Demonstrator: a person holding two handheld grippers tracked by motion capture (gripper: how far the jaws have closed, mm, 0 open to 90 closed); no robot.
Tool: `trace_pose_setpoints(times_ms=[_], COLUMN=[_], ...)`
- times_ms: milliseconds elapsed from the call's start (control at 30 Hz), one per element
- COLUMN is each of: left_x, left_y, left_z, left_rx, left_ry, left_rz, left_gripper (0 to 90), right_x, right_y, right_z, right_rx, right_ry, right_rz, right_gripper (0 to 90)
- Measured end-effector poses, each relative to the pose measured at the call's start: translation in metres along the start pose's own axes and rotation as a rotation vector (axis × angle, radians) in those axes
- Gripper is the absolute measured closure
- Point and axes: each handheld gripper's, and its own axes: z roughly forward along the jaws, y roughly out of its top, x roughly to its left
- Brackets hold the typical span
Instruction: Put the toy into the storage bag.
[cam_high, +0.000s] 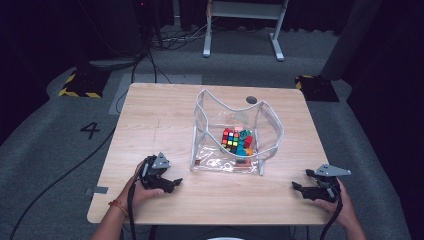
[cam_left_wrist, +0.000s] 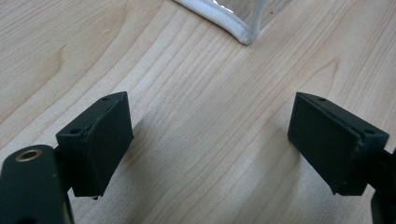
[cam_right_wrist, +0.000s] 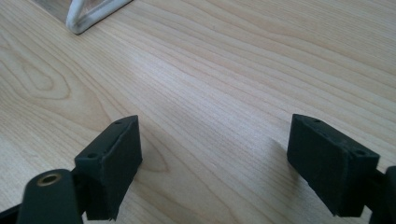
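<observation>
Clear plastic white-trimmed pouch (cam_high: 235, 135), holding 2 multicoloured puzzle cubes (cam_high: 237, 141), stands mid-surface (cam_high: 160, 125). Both left gripper (cam_high: 172, 184) and right gripper (cam_high: 299, 186) rest open, empty; approach the pouch rim evenly from both sides.

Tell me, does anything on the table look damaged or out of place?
Nothing looks damaged or spilled. The clear bag stands open on the table, its rim sagging unevenly, with the colourful cubes inside. Both grippers rest apart from it.

Wooden table (cam_high: 150, 115); floor mark "4" (cam_high: 90, 130); white desk frame (cam_high: 242, 27).
</observation>
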Motion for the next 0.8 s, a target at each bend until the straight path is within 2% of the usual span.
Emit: trace_pose_setpoints(times_ms=[200,800], left_x=[0.0009,0.0004], left_y=[0.0005,0.0007], left_z=[0.0002,0.0005], left_rx=[0.002,0.000], left_ry=[0.000,0.003], left_rz=[0.009,0.003], left_gripper=[14.0,13.9], right_x=[-0.0002,-0.0002], right_y=[0.0000,0.0000], right_z=[0.0001,0.0001], right_rx=[0.000,0.000], right_ry=[0.001,0.001], right_rz=[0.001,0.001], right_gripper=[17.8,17.8])
